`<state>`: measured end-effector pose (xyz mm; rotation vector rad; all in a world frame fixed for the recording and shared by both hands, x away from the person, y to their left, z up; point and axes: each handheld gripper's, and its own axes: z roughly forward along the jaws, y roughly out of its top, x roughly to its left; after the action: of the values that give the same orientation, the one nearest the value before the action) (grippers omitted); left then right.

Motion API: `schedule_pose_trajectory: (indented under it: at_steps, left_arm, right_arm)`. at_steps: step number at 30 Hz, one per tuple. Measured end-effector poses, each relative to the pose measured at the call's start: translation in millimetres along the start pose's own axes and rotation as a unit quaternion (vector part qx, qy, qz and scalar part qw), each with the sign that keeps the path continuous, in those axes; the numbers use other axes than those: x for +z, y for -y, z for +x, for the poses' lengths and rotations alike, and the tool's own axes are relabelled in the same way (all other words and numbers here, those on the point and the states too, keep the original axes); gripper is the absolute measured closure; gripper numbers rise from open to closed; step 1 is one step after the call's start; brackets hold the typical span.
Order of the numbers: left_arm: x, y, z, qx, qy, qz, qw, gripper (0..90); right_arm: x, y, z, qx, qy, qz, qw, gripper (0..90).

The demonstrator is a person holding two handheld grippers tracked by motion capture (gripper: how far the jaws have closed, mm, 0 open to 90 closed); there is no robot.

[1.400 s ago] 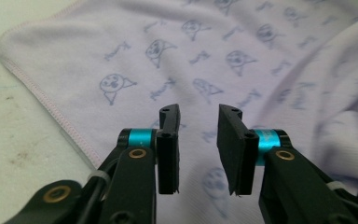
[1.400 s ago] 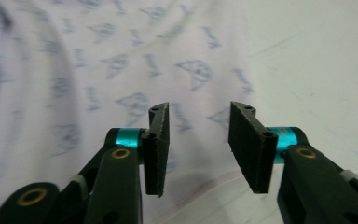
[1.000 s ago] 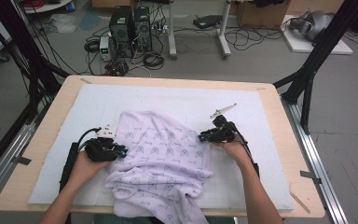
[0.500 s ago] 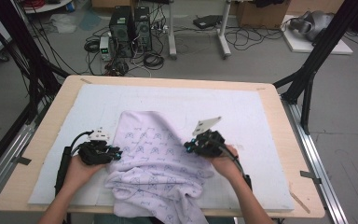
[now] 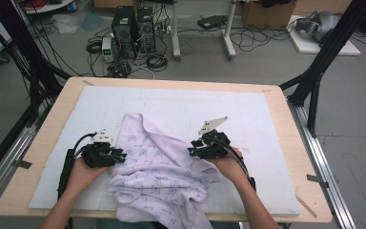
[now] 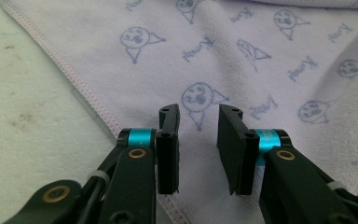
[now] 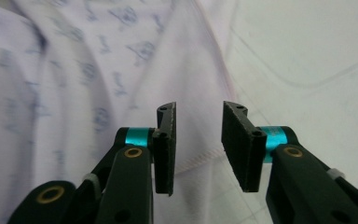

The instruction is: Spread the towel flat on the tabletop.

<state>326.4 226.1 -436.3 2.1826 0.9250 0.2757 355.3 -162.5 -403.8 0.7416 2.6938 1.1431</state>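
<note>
A pale lilac towel point(image 5: 159, 167) with blue prints lies crumpled on the white mat point(image 5: 248, 109), and its near part hangs over the table's front edge. My left gripper point(image 5: 122, 155) rests at the towel's left hem. In the left gripper view the left gripper point(image 6: 199, 126) stands open over the printed towel point(image 6: 261, 56), nothing between the pads. My right gripper point(image 5: 190, 150) sits at the towel's folded right side. The right gripper point(image 7: 199, 123) is open above the towel's hem point(image 7: 200, 156). Both pairs of jaws have just been opening, the right much more.
The mat covers a wooden table point(image 5: 288, 143) with bare mat behind and to the right of the towel. Black frame struts point(image 5: 314, 86) stand at the table's back corners. Computers and cables point(image 5: 133, 28) lie on the floor beyond.
My right gripper moved left, drawing the towel's right side in over the middle, then opened and let the cloth go. The left hand stayed put.
</note>
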Motion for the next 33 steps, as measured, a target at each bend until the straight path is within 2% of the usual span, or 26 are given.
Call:
schedule_pose_trajectory:
  at_steps: [2,4,7,8,9,13,15,16,17,18,19,20,21,22,24,25,26,28,30,32,33]
  left_arm:
    - [-0.1,0.0,0.2,-0.001,0.001,0.000,1.0000,68.7]
    - [-0.4,0.3,1.4,-0.003,0.001,-0.001,1.0000,68.6]
    - [-0.9,0.7,3.4,-0.006,0.000,-0.003,1.0000,68.4]
    - [-0.8,0.7,3.7,-0.007,0.001,-0.003,1.0000,68.5]
    - [-0.5,0.6,3.9,-0.008,0.001,-0.004,1.0000,68.5]
    - [1.0,-0.1,4.5,-0.010,0.000,-0.006,0.9999,68.6]
    - [1.4,-0.9,5.1,-0.011,-0.002,-0.007,0.9999,68.7]
    - [1.8,-1.5,5.7,-0.012,-0.004,-0.009,0.9999,68.6]
    - [1.9,-2.2,6.2,-0.015,-0.005,-0.010,0.9998,68.4]
    - [1.8,-3.1,6.8,-0.017,-0.007,-0.011,0.9998,67.5]
    - [1.2,-4.2,7.1,-0.017,-0.009,-0.012,0.9997,66.6]
    - [0.9,-5.5,7.2,-0.018,-0.010,-0.018,0.9996,65.9]
    - [0.9,-6.4,7.2,-0.019,-0.011,-0.022,0.9995,65.3]
    - [1.4,-7.1,7.4,-0.021,-0.012,-0.024,0.9994,64.4]
    - [3.2,-7.9,8.0,-0.021,-0.015,-0.022,0.9994,62.6]
    - [4.9,-7.9,8.0,-0.021,-0.015,-0.020,0.9995,60.8]
    - [6.2,-7.8,7.5,-0.020,-0.017,-0.015,0.9995,60.8]
    - [6.7,-7.4,6.1,-0.016,-0.019,-0.006,0.9997,59.4]
    - [5.0,-7.1,4.2,-0.015,-0.019,-0.007,0.9997,59.3]
    - [2.3,-7.1,2.4,-0.010,-0.017,-0.012,0.9997,59.3]
    - [1.0,-7.1,1.3,-0.007,-0.017,-0.012,0.9998,59.2]
  right_arm:
    - [12.2,2.1,-6.5,0.014,0.005,0.017,0.9998,62.7]
    - [22.0,2.1,-8.8,0.020,-0.001,0.019,0.9996,62.8]
    - [31.8,0.7,-6.9,0.009,-0.005,0.032,0.9994,75.4]
    - [33.1,0.3,-5.4,0.002,-0.005,0.042,0.9991,82.5]
    - [33.3,0.2,-5.4,-0.005,-0.008,0.041,0.9991,84.3]
    - [22.0,-6.6,-16.0,-0.012,0.007,0.044,0.9989,85.0]
    - [7.6,-16.1,-29.3,-0.009,0.034,0.033,0.9988,85.4]
    - [-1.0,-22.7,-37.1,-0.005,0.062,0.029,0.9976,85.7]
    - [-11.0,-29.9,-46.1,-0.018,0.124,0.032,0.9916,84.4]
    - [-21.5,-35.1,-55.8,-0.006,0.175,0.025,0.9842,80.7]
    - [-31.5,-36.3,-67.3,0.023,0.193,0.003,0.9810,69.7]
    - [-38.0,-35.3,-76.2,0.057,0.196,-0.014,0.9789,66.1]
    - [-40.9,-32.3,-81.8,0.071,0.192,-0.015,0.9788,64.8]
    - [-39.4,-29.7,-81.8,0.074,0.183,-0.006,0.9803,62.9]
    - [-32.9,-22.7,-75.5,0.060,0.170,0.002,0.9836,61.9]
    - [-26.7,-15.6,-69.5,0.047,0.154,0.006,0.9869,60.4]
    - [-26.7,-15.6,-69.5,0.047,0.154,0.006,0.9869,60.4]
    - [-19.5,-6.9,-63.3,0.044,0.130,0.014,0.9904,59.7]
    - [-15.8,-0.9,-58.8,0.037,0.122,0.022,0.9916,58.8]
    - [-13.9,7.8,-50.1,0.040,0.090,0.015,0.9950,58.6]
    - [-14.0,9.4,-46.5,0.031,0.089,0.018,0.9954,58.6]
